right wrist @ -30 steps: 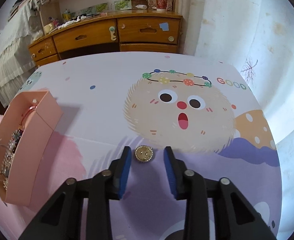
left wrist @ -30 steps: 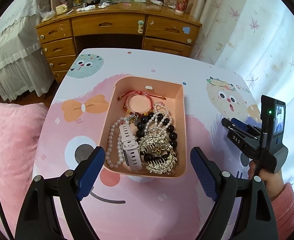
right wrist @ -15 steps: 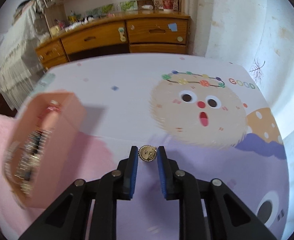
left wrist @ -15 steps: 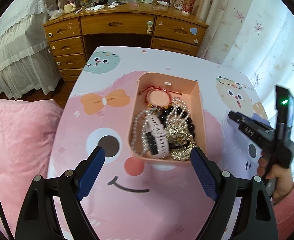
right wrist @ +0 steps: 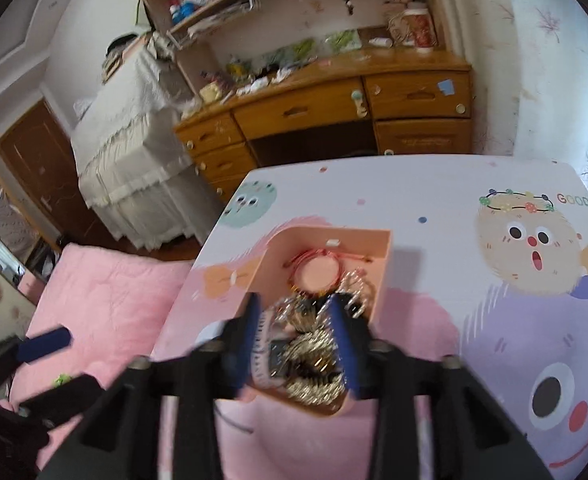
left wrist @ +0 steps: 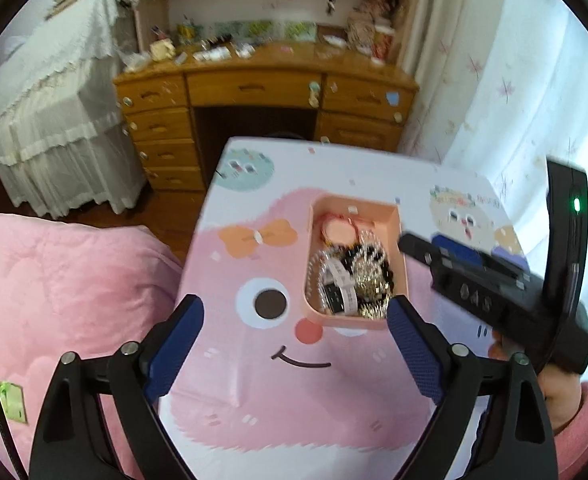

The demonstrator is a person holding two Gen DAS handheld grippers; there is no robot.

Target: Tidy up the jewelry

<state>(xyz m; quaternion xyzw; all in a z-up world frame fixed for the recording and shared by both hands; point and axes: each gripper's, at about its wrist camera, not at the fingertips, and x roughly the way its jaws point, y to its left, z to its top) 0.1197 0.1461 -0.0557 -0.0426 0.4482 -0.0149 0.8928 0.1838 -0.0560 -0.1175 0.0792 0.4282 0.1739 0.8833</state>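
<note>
A pink open box [left wrist: 402, 228] on the cartoon tablecloth holds a red cord bracelet [right wrist: 314, 272], pearl and black bead strands, a white watch [left wrist: 340, 288] and gold hair combs [right wrist: 318, 380]. My right gripper [right wrist: 294, 346] hovers over the box with its fingers [right wrist: 344, 344] apart; the round gold brooch it held cannot be picked out among the blurred jewelry. Its body shows in the left wrist view [left wrist: 494, 292]. My left gripper [left wrist: 294, 344] is open and empty, pulled back over the near part of the table.
A wooden desk [left wrist: 261, 92] with drawers and clutter stands behind the table. A pink quilt [left wrist: 53, 280] lies to the left, a white-draped bed [left wrist: 53, 120] beyond it, curtains on the right. The tablecloth [right wrist: 494, 264] stretches right of the box.
My right gripper shut on the gold brooch, carried it left from the tablecloth to above the box, and its fingers now stand apart. My left gripper drew back and up from the box.
</note>
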